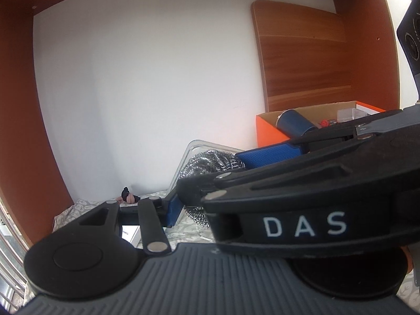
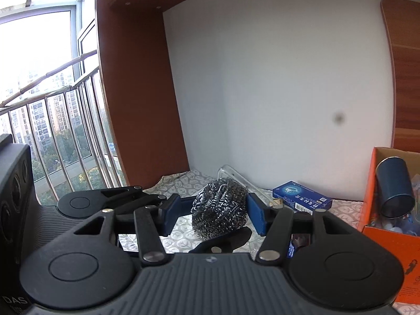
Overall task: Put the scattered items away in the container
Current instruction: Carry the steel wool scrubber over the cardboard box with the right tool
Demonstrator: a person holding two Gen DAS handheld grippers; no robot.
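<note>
Steel wool scrubber (image 2: 219, 207), a grey coiled ball, hangs clear of the leaf-patterned cloth (image 2: 178, 183) that covers the surface, toward its back edge and left of the middle. The left hand-held gripper (image 1: 194, 210) is narrow and clamped on it. Its one visible blue pad (image 1: 173, 207) presses the ball's lower side. In the right wrist view its other black finger lies against the near underside.

The right hand-held gripper (image 2: 211, 215) is also narrow, with the scrubber between its blue pads. The right pad touches the ball. Whether the left pad (image 2: 168, 215) reaches it cannot be told, so its grip is uncertain. The two tools cross, the right one's body lying over the left one's right side.

Just behind the scrubber a clear dish (image 2: 236, 176) stands by the white wall. A blue carton (image 2: 302, 197) lies on the cloth to its right. At the right edge of the surface stands the orange box (image 2: 372, 183), with a dark blue cup (image 2: 393, 189) lying tilted inside it. A small pink and dark knotted thing (image 1: 128, 195) sits in the back left corner.
</note>
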